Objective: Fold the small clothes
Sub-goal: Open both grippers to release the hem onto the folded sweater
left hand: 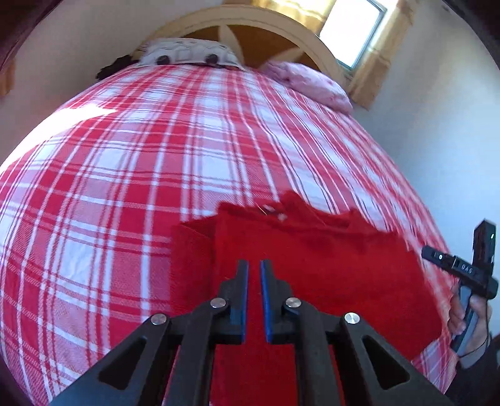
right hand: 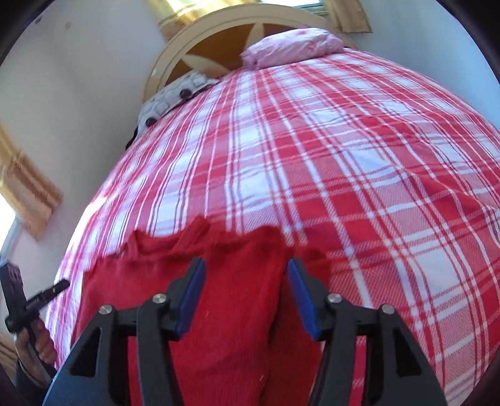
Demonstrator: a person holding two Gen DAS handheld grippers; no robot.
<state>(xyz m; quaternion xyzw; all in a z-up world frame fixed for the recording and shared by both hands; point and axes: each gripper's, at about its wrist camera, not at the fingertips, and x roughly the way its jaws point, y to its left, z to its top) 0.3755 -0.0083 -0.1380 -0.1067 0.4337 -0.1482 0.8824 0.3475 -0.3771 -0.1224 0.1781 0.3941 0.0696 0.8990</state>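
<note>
One red knit garment (left hand: 312,271) lies on the near part of a bed, on a red-and-white plaid bedspread (left hand: 156,156). Two pillows sit at the far end against a rounded cream headboard (left hand: 250,28): a white patterned pillow (left hand: 184,53) with dark spots and a pink pillow (left hand: 312,84). A window (left hand: 353,28) with a pale wood frame is set in the wall beside the headboard.

Two grippers are at work. The left gripper (left hand: 254,274) hangs over the garment's near middle, pointing toward the headboard; its jaws stand nearly together with only a thin gap, and whether any cloth is caught between the blue pads cannot be told. The right gripper (right hand: 247,274) also points along the bed over the garment (right hand: 218,312); its jaws are spread wide, with a raised ridge of the red knit between them, touching neither pad clearly.

In the left wrist view, the right hand (left hand: 468,321) grips its tool's handle at the bed's right edge. In the right wrist view, the left hand (right hand: 37,340) does likewise at the left edge.

The garment is fuzzy and thick, with wavy, ruffled far edges; the bedspread is a smooth woven check.
</note>
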